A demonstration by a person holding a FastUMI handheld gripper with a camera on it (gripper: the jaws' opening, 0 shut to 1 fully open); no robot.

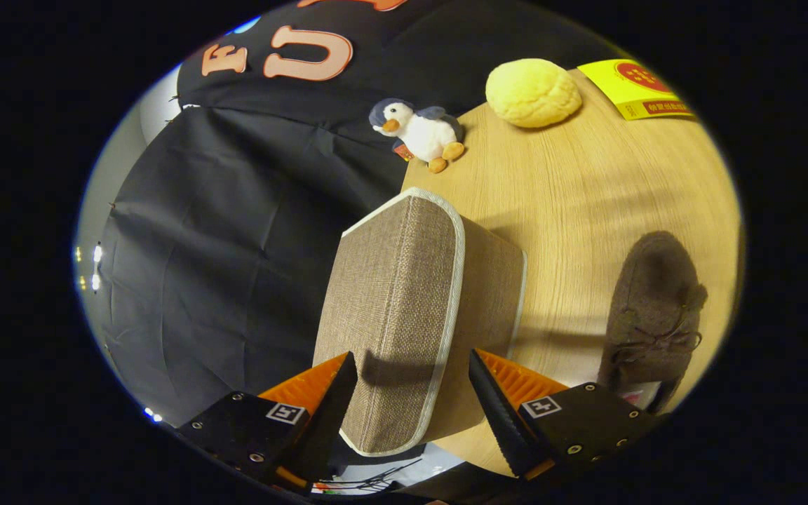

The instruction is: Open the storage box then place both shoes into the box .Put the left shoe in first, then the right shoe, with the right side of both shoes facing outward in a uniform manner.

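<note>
The storage box (393, 308) is beige woven fabric with white trim and stands at the wooden table's edge, its lid closed. My gripper (411, 356) is open, and the box's trimmed near edge lies between the two fingers. The left finger (330, 400) is beside the lid's face, and the right finger (495, 400) is beside the box's side wall. Neither finger clearly presses on the box. A brown suede shoe (653, 308) with a lace bow lies on the table to the right of the box, beyond the right finger.
A plush penguin (421, 133) sits at the table's (586, 189) far corner beyond the box. A yellow bun-shaped soft toy (532, 92) and a yellow card (632, 88) lie farther back. Black cloth hangs past the table's edge on the box's left.
</note>
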